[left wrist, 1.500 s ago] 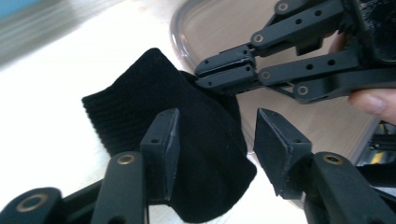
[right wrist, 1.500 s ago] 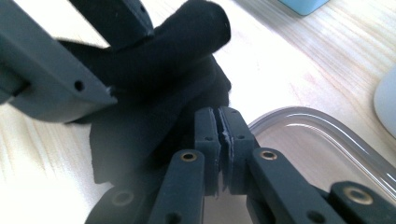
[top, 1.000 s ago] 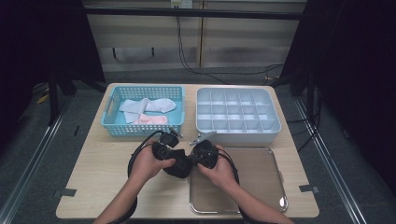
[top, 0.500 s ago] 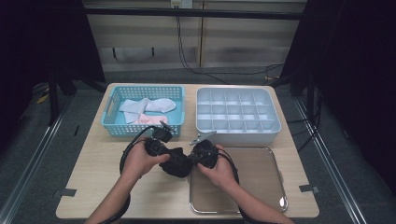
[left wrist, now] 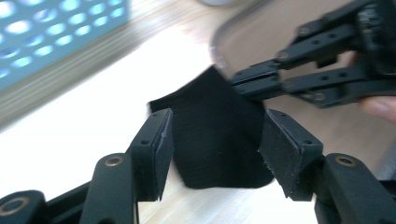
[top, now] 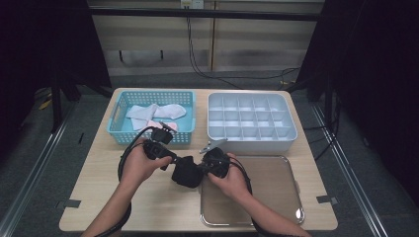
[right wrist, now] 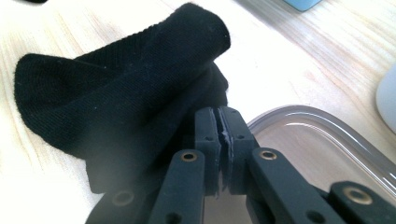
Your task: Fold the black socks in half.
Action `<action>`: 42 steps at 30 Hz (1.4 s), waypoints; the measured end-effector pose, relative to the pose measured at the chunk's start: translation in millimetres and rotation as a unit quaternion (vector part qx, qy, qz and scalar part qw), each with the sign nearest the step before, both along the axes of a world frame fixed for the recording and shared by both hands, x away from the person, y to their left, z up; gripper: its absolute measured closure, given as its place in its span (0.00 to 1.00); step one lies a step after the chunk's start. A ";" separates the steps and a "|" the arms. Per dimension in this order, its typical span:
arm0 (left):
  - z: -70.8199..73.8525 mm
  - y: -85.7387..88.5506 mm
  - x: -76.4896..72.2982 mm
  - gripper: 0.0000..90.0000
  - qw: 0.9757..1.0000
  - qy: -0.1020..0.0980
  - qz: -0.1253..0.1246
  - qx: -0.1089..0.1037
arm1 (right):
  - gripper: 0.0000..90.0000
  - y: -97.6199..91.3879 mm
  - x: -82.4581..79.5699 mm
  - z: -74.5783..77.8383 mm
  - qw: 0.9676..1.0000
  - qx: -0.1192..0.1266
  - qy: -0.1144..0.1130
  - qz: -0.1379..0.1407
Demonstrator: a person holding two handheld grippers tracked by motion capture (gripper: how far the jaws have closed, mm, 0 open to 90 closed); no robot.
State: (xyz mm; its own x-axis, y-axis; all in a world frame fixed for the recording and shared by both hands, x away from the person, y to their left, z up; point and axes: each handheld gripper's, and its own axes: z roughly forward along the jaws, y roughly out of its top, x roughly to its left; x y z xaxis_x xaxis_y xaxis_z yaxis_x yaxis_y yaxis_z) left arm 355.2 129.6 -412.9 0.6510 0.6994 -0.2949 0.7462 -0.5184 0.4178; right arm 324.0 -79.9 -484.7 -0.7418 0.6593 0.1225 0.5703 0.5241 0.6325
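Note:
A black sock lies bunched on the wooden table just left of the metal tray. My right gripper comes at it from the right, over the tray's left edge. In the right gripper view the right gripper is shut, pinching the edge of the sock. My left gripper reaches in from the left. In the left gripper view the left gripper stands open, its pads on either side of the sock without squeezing it. The right gripper grips the sock's upper corner there.
A blue basket at the back left holds white and pink socks. A pale grey box with several compartments stands at the back right. Bare tabletop lies at the front left.
My left hand has swung out to the left and back a little, away from the right hand. The right gripper has stayed on the sock at the tray's left edge.

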 end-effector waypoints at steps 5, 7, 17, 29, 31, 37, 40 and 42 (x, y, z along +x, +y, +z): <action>-18.0 -0.2 0.7 0.43 1.000 0.013 0.003 0.016 | 0.96 1.6 -0.4 -0.7 1.000 0.002 0.004 0.000; -27.6 -1.8 0.9 0.40 1.000 0.015 0.007 0.023 | 0.95 1.7 -0.3 -0.9 1.000 0.004 0.006 -0.002; -45.9 -10.7 -1.3 0.35 0.999 0.009 0.011 0.047 | 0.82 -6.6 3.4 7.9 1.000 0.013 0.004 -0.022; -35.7 2.6 -3.7 0.28 0.999 -0.010 0.025 0.026 | 0.59 -12.4 7.5 21.7 0.998 0.044 0.011 -0.047; -32.0 8.0 -3.4 0.28 0.999 -0.012 0.029 0.022 | 0.57 -11.6 7.9 23.1 0.998 0.050 0.011 -0.045; -29.0 21.4 -5.2 0.28 0.999 -0.013 0.035 0.022 | 0.46 -2.0 10.7 31.9 0.998 0.058 0.013 -0.035; -31.7 25.6 -6.9 0.28 0.999 -0.011 0.036 0.022 | 0.45 5.2 12.1 29.8 0.998 0.055 0.021 -0.029; -33.9 28.1 -7.6 0.28 0.999 -0.009 0.037 0.022 | 0.45 11.6 12.3 23.9 0.998 0.054 0.033 -0.024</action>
